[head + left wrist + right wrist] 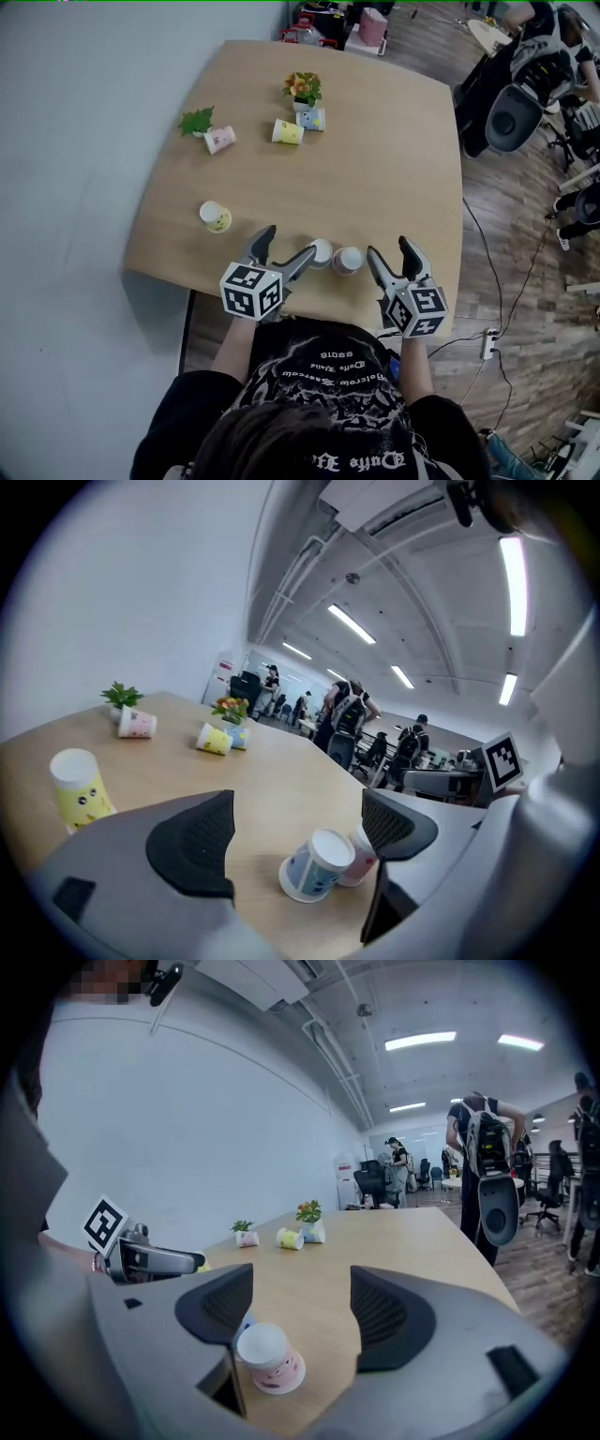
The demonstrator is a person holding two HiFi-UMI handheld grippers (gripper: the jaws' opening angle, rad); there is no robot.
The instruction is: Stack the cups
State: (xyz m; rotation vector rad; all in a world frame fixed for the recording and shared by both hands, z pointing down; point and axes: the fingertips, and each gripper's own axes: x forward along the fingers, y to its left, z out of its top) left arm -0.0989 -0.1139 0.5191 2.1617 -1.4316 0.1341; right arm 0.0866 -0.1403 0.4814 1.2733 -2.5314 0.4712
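Two paper cups stand upside down side by side near the table's front edge: a blue one point(321, 253) point(314, 864) and a pink one point(347, 261) point(270, 1361) point(363, 858). My left gripper point(289, 242) point(295, 832) is open; the blue cup sits just ahead of its right finger, not pressed by either pad. Open too, my right gripper point(389, 247) point(300, 1312) has the pink cup beside its left finger. Farther off are an upside-down yellow cup point(216, 217) point(80, 787), a pink cup point(218, 140) and a yellow cup point(287, 131) lying on their sides, and a blue cup point(311, 119).
A small green plant point(197, 120) and a flower pot point(303, 87) stand at the far side of the wooden table point(394, 169). Office chairs point(511, 112) and people are off to the right. Cables and a power strip point(487, 343) lie on the floor.
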